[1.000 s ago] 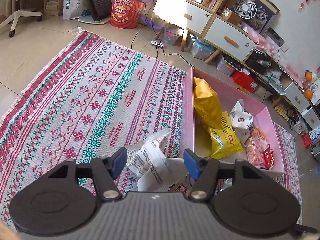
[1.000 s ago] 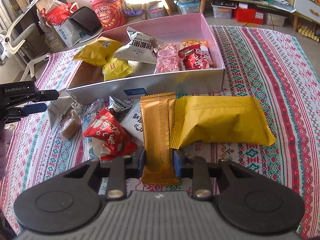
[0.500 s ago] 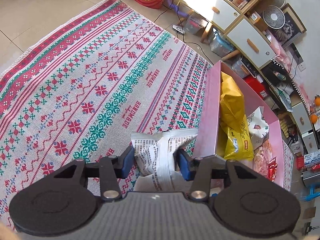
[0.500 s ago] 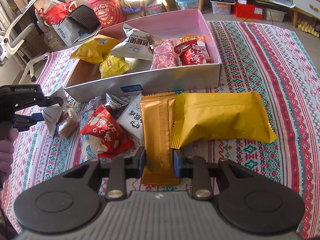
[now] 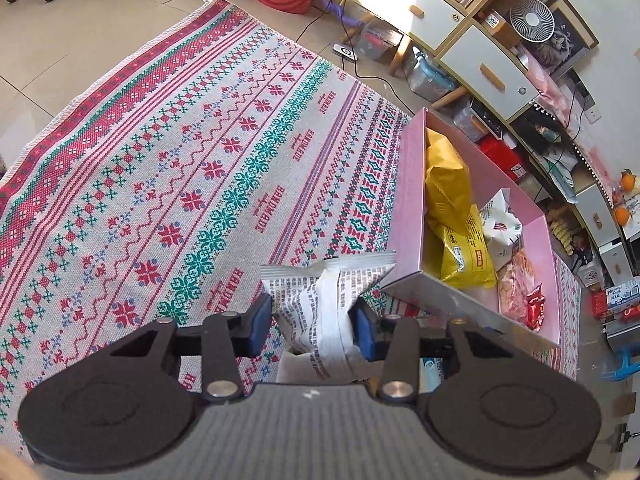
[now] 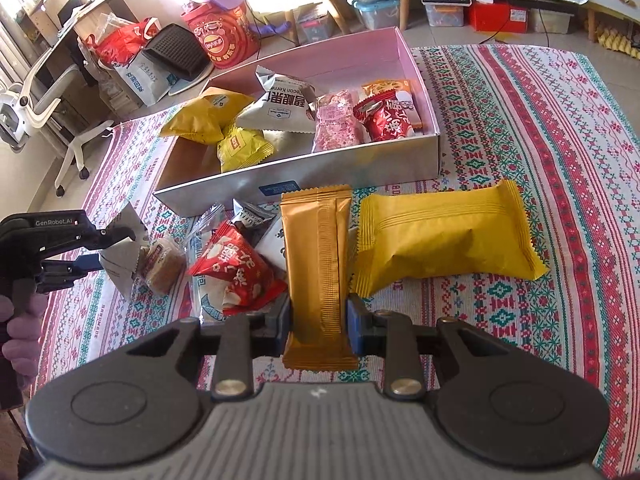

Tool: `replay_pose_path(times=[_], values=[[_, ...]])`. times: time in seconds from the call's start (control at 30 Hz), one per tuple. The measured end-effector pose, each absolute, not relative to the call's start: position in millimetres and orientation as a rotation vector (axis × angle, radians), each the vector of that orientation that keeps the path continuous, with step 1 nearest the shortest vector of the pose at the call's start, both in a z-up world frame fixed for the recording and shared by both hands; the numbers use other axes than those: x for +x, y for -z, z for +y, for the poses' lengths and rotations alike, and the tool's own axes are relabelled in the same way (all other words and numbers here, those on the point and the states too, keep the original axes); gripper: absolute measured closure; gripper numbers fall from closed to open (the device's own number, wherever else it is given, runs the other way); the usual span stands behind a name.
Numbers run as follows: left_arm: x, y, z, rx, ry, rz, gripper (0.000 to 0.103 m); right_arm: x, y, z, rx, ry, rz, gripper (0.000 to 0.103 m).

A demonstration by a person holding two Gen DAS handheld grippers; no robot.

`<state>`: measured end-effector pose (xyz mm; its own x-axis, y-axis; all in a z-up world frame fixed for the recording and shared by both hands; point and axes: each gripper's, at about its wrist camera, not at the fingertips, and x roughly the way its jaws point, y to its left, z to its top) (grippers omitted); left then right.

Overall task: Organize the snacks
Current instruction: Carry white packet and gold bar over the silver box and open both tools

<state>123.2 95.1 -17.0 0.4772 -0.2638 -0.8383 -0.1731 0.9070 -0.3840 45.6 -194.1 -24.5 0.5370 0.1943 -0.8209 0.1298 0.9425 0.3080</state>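
My left gripper (image 5: 314,326) is shut on a white snack packet (image 5: 320,300) with black print, held above the rug near the box's corner; it also shows in the right wrist view (image 6: 120,258). My right gripper (image 6: 318,322) is shut on a long golden-brown snack bar (image 6: 318,264), lifted a little over the rug. The pink box (image 6: 304,180) with a silver front wall holds several snacks; it also shows in the left wrist view (image 5: 408,208). Loose on the rug lie a big yellow packet (image 6: 440,236), a red packet (image 6: 236,272) and a brown cake (image 6: 164,268).
The patterned rug (image 5: 180,168) spreads wide to the left of the box. A red Lay's tub (image 6: 224,36), bags and an office chair (image 6: 48,108) stand beyond the rug. Cabinets (image 5: 472,52) and storage bins line the wall behind the box.
My left gripper closed on the white packet and lifted it off the rug. My right gripper kept its hold on the golden bar and rose slightly.
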Motion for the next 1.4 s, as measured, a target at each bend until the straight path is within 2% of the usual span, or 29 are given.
replay_pose_path(times=[0.77,1.4], values=[[121,-33,32,-0.272,0.252,0.957,0.054,63,-15,-224,0.401,-0.011,0.915,0.077],[202,-34,-22,-0.202,0.259,0.898,0.054,143,-15,-251,0.428,-0.004,0.898,0.077]])
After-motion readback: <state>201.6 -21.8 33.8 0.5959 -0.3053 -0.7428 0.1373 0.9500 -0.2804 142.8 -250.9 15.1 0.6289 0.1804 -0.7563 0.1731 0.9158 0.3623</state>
